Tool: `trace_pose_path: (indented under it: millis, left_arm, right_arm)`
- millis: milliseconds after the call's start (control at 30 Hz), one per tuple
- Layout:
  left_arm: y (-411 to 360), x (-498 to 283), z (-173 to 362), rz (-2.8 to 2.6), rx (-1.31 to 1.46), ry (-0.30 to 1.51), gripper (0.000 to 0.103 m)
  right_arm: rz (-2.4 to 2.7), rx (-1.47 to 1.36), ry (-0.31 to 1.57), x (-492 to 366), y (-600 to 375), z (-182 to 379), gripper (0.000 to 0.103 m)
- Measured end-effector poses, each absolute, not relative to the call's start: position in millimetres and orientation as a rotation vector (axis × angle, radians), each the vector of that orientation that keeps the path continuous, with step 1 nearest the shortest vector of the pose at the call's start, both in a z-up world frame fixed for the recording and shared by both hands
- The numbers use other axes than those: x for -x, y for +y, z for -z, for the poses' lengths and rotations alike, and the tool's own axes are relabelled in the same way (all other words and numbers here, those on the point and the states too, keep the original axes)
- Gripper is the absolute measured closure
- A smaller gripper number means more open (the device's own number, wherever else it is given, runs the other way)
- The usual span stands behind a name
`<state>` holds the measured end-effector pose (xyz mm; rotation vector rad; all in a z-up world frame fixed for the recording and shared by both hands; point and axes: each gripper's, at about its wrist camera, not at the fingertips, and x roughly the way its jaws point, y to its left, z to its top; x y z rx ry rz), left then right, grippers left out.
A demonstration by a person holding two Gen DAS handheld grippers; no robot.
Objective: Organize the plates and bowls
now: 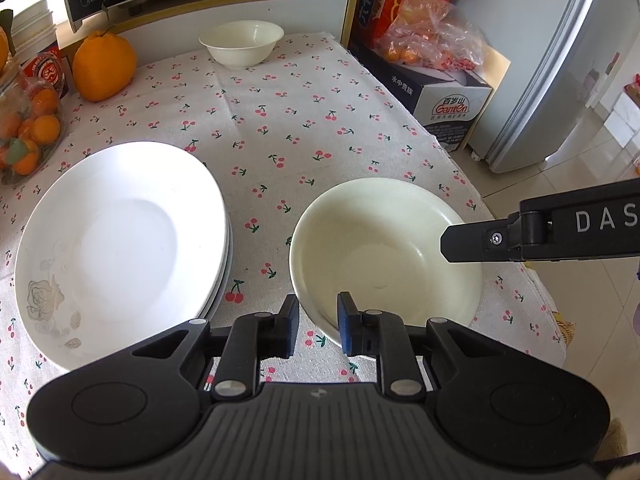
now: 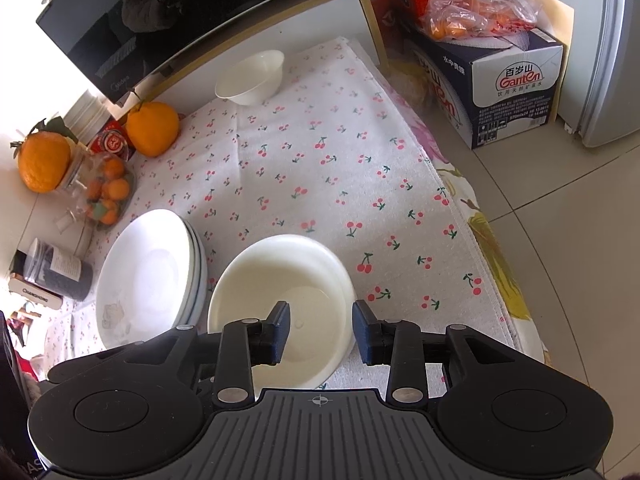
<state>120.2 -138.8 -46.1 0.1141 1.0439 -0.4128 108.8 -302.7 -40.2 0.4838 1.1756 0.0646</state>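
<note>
A stack of white plates lies at the left on the cherry-print cloth. Just right of it sits a cream bowl. The left gripper straddles the bowl's near rim, jaws slightly apart, not pressing. The right gripper straddles the bowl's right rim, jaws parted, gripping nothing. A small bowl stands far back.

cream bowl, white plates, cherry-print tablecloth

A broad stretch of the desk lay free between the far bowl and the near cream bowl; the plate stack blocked the left, leaving a narrow gap beside the cream bowl.
</note>
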Motion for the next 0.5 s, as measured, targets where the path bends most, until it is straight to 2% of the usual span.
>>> trace_pose_path:
  millis: [67, 100, 133, 167, 500]
  left_arm:
    - [-138.2, -120.3, 46.5, 0.415, -0.109, 1.048, 0.07]
    - [-137.7, -120.5, 46.8, 0.417, -0.105, 1.051, 0.066]
    - [-137.5, -120.6, 46.9, 0.419, -0.094, 1.056, 0.058]
    - [-136.9, -120.7, 47.1, 0.422, -0.084, 1.061, 0.051]
    - [-134.7, -119.6, 38.4, 0.458, -0.05, 1.044, 0.025]
  right_arm:
    - [-0.063, -0.479, 1.17, -108.7, -302.8, 39.1, 0.062]
    - [-0.059, -0.48, 1.162, -108.2, -303.4, 37.8, 0.05]
    - [-0.055, -0.484, 1.153, -107.8, -304.2, 36.5, 0.042]
    - [-0.054, -0.49, 1.145, -107.8, -305.6, 35.5, 0.041]
    - [-0.042, -0.55, 1.131, -111.1, -317.3, 33.8, 0.029]
